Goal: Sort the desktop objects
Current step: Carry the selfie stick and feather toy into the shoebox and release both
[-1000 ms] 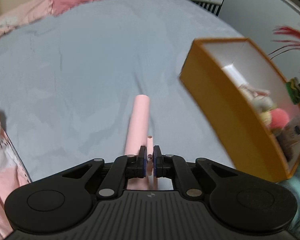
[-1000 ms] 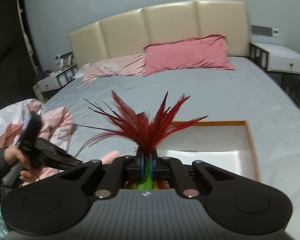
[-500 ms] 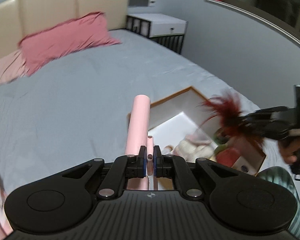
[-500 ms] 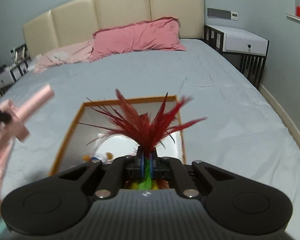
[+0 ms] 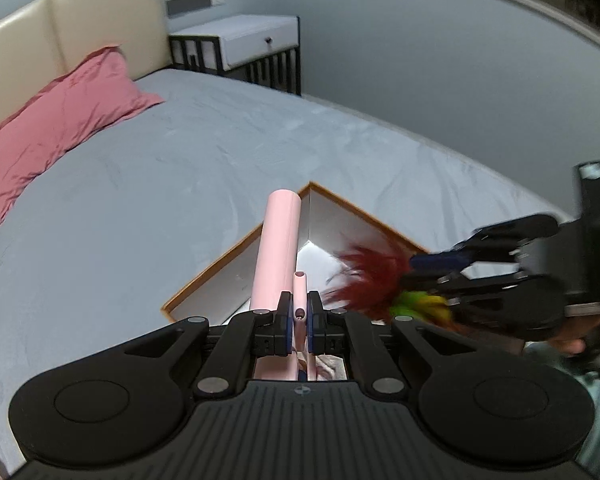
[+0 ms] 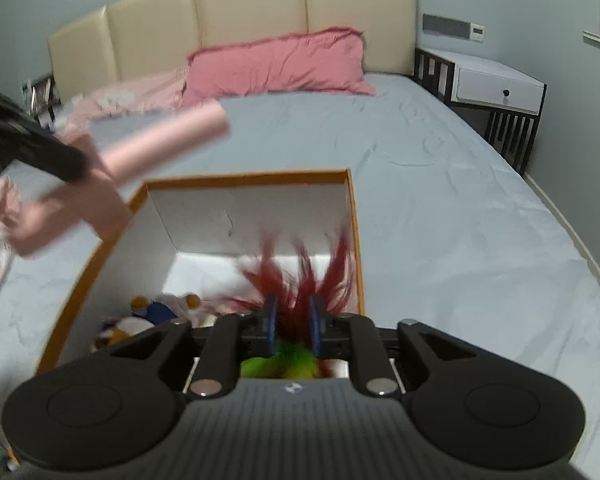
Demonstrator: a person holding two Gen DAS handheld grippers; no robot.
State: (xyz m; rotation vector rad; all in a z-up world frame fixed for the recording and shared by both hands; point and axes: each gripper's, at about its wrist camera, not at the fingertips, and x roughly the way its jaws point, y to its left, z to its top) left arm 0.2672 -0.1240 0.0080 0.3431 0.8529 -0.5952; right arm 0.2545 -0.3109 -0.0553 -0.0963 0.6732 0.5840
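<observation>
Looking through my left camera, I see the left claw (image 5: pixel 299 314) clamped on a thin pink stem of the pink tube object (image 5: pixel 280 248), which points out above the orange box (image 5: pixel 204 280) on the bed (image 5: pixel 140 200). My right claw (image 6: pixel 292 322) hangs over the same box, and its jaws are opening now; the red feather toy (image 6: pixel 300 272), with green and yellow part below, is between them, blurred, and the pads seem not to press it. Some small plush toys (image 6: pixel 148 316) lie inside the box. A pink pillow (image 6: pixel 276 64) rests near the headboard.
</observation>
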